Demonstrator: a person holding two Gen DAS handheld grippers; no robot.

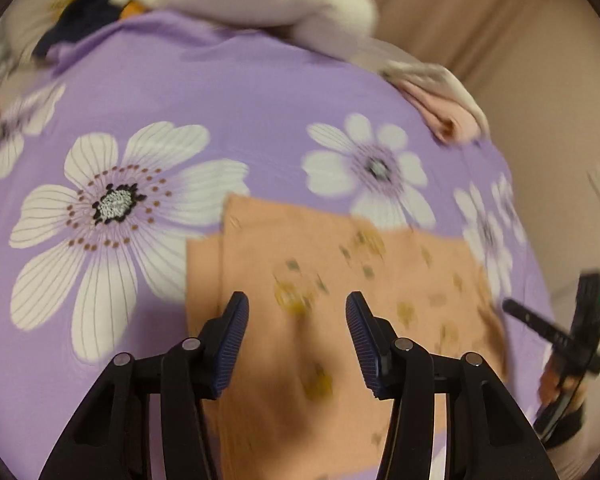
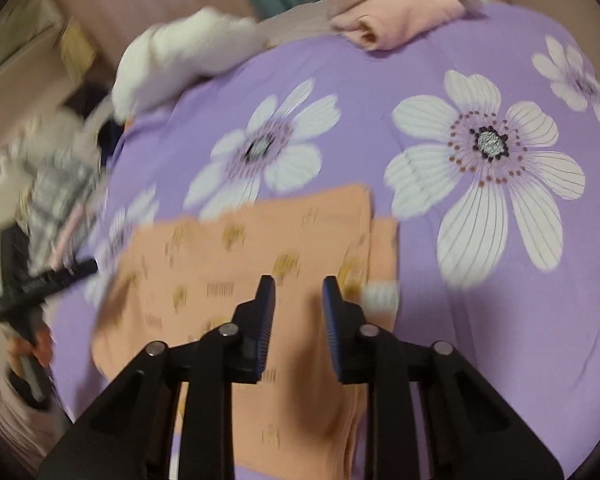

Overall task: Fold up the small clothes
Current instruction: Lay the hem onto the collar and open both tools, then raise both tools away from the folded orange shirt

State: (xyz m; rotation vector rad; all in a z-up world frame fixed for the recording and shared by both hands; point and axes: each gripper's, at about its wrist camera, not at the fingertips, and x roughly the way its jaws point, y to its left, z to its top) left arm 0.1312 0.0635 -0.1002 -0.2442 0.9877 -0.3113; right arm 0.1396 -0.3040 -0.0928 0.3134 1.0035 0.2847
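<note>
A folded orange garment (image 1: 332, 280) with a small yellow and grey print lies flat on a purple bedsheet (image 1: 220, 92) printed with large white flowers. The garment occupies the near part of the sheet. Its folded edges form a straight corner beside one large flower (image 1: 112, 204).

The left gripper (image 1: 297, 340) hangs above the garment and points down at it. Its two blue-padded fingers (image 1: 236, 320) stand apart. Nothing lies between them, and the pads are clear of the cloth.

The right gripper (image 2: 299, 320) also hangs above the same garment, near a layered folded edge (image 2: 370, 240). Its jaws stand apart with a narrower gap than the left pair. No cloth is clamped between them. A small white tag or label (image 2: 380, 296) shows on the garment just beside the right-hand finger; the blur prevents a closer reading.

In the left wrist view, the right gripper appears at the right border (image 1: 572, 344), held by a hand. In the right wrist view, the left gripper appears at the left border (image 2: 32, 280), likewise hand-held.

At the far edge of the sheet lies a folded pink garment (image 2: 404, 20). Next to it sits a white fluffy item (image 2: 180, 56), and a dark blue item (image 1: 84, 16) lies beyond that. A checked grey cloth (image 2: 60, 192) shows off the sheet's side. Both views are motion-blurred.
</note>
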